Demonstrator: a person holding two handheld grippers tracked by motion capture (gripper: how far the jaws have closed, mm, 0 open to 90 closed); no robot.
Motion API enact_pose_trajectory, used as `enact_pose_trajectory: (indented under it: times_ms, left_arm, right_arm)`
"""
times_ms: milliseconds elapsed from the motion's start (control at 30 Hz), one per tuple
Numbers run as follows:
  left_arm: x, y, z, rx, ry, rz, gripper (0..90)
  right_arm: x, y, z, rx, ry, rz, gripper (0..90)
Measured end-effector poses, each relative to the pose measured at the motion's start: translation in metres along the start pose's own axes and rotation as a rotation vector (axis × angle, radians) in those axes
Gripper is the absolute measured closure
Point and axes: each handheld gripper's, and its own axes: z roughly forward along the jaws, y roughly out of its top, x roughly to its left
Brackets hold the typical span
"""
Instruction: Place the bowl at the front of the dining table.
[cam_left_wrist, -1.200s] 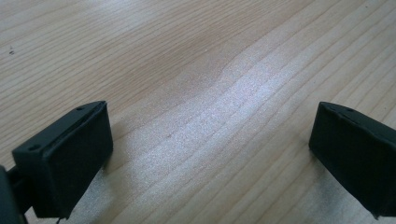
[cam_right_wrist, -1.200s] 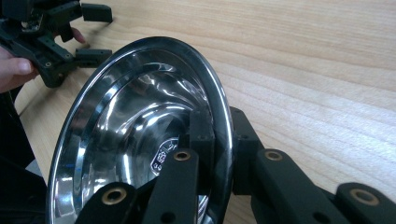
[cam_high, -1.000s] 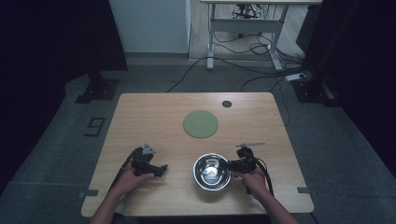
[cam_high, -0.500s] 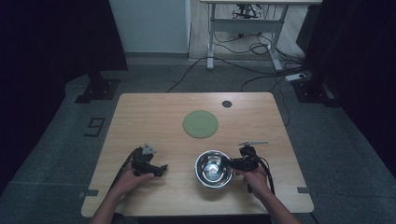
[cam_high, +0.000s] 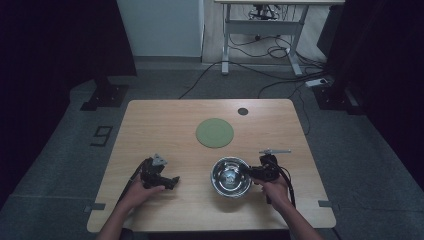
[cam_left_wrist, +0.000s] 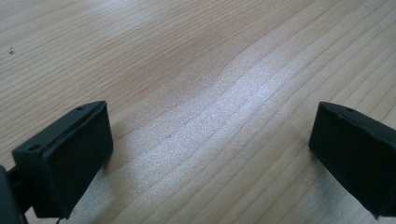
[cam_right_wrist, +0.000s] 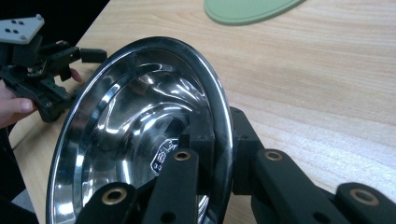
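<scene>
Fingers of the right gripper (cam_right_wrist: 212, 154) pinch the steel bowl (cam_high: 231, 176) rim near the table's (cam_high: 165, 125) front edge; left gripper (cam_left_wrist: 210, 154) gapes empty. Polished rim may slip, judging by the narrow bite.

Bowl (cam_high: 231, 176) shiny silver; mat (cam_high: 214, 132) pale green; table (cam_high: 165, 125) light wood grain; hand-held grippers blk.

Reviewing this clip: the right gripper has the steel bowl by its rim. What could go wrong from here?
1. The right gripper pinches the steel bowl only at its thin, polished rim, so the bowl may slip or swing out.
2. The bowl is tilted in the right gripper view; a drop would hit the table.
3. The left gripper rests open nearby, giving no support.
</scene>
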Motion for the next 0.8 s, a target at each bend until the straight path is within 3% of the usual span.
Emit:
enact_pose_trajectory:
  times_ms: [800]
  left_arm:
    - [0.000, 0.000, 0.000, -0.001, 0.000, 0.000, 0.0]
  right_arm:
    - [-0.004, 0.011, -0.008, -0.058, -0.006, 0.020, 83.3]
